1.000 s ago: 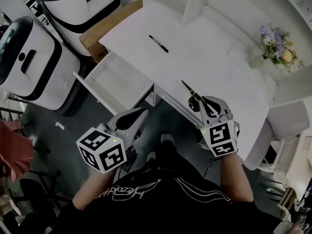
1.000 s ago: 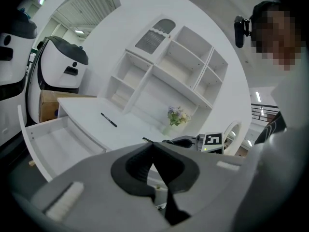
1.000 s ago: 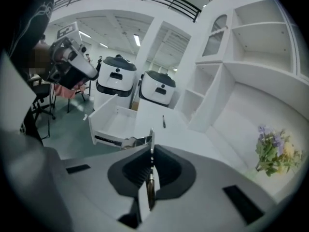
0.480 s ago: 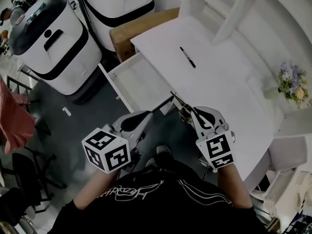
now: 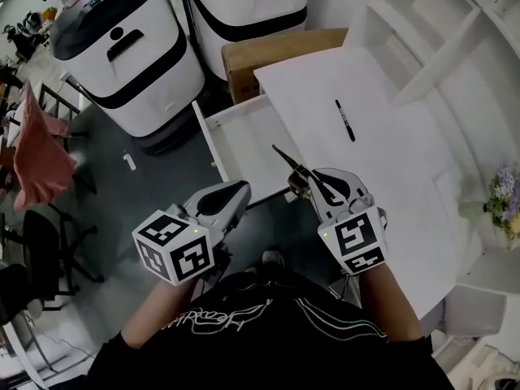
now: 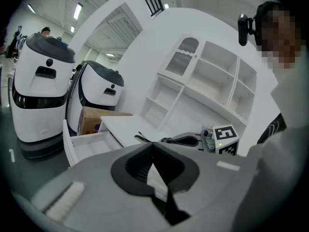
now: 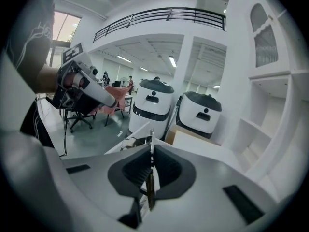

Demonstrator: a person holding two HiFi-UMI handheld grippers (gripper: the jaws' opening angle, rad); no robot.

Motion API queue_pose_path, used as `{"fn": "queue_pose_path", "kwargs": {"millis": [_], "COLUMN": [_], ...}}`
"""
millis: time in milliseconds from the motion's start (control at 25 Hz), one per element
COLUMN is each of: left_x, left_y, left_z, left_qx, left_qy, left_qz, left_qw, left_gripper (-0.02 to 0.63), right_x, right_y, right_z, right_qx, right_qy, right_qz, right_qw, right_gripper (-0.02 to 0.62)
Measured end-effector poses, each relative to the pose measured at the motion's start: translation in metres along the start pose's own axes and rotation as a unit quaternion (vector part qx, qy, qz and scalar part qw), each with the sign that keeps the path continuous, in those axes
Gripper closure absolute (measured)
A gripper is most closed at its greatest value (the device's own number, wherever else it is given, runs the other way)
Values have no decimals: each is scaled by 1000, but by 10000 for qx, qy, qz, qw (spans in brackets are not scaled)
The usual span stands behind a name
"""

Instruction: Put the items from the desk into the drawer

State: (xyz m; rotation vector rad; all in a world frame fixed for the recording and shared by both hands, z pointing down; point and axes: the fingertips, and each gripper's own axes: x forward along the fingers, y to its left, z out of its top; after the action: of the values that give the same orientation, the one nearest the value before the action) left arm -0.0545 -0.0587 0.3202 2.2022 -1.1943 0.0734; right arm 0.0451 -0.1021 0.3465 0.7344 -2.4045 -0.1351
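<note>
Right gripper [image 5: 305, 182] [image 7: 150, 164] is clamped on a thin dark pointed item [image 5: 284, 158] [image 7: 151, 140] with a brass-coloured part near the jaws. The exact type is unclear. It is held edge-on between the pads and sticks out forward and up. In the head view its tip sits over the right side of the open drawer [image 5: 244, 140], with the gripper itself at the near edge of the white desk [image 5: 390, 177], just right of the drawer. Left gripper [image 5: 231, 195] [image 6: 153, 146] has its jaws pressed together at the tips with nothing between them. It is held near and left of the drawer, over the grey floor and apart from the right gripper. The drawer [image 6: 89, 144] is white, pulled out to the left of the desk, and nothing shows on its visible bottom. A black marker pen [image 5: 345, 120] lies on the desktop, far right of the right gripper and well apart from it. A cardboard box [image 5: 276, 47] stands at the far end of the drawer, against the desk. Two white machines with black bands [image 5: 130, 51] are far left on the floor. A white shelf unit [image 5: 443, 23] is at the far right, and a flower bunch [image 5: 508, 197] is at the right edge.
</note>
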Motion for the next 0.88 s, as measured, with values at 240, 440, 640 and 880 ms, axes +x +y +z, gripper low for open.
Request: {"fn": "queue_pose_path", "kwargs": {"millis": [240,440,640,880], "left_x": [2,5,11,18], "left_y": [16,31,59,101], "left_z": [1,7,11,22], "left_qx": [-56,-85,-236,-366], "left_qy": [-73,-92,-31,88], "left_qz": [450,554,560,522], "left_qw": [9989,9984,9981,9979], "left_gripper": [597,597,597,597], "right_x": [28,52,81,127], "right_y": [2,1,-3,1], "right_z": [-1,0,4,9], "right_qx": [-67,-116,-287,-219], "right_qy": [-164,-112,89,292], "right_qz": [419,573,597,716], "right_qw": [9990,9982,9978,9968], "right_gripper": [584,584,584,584]}}
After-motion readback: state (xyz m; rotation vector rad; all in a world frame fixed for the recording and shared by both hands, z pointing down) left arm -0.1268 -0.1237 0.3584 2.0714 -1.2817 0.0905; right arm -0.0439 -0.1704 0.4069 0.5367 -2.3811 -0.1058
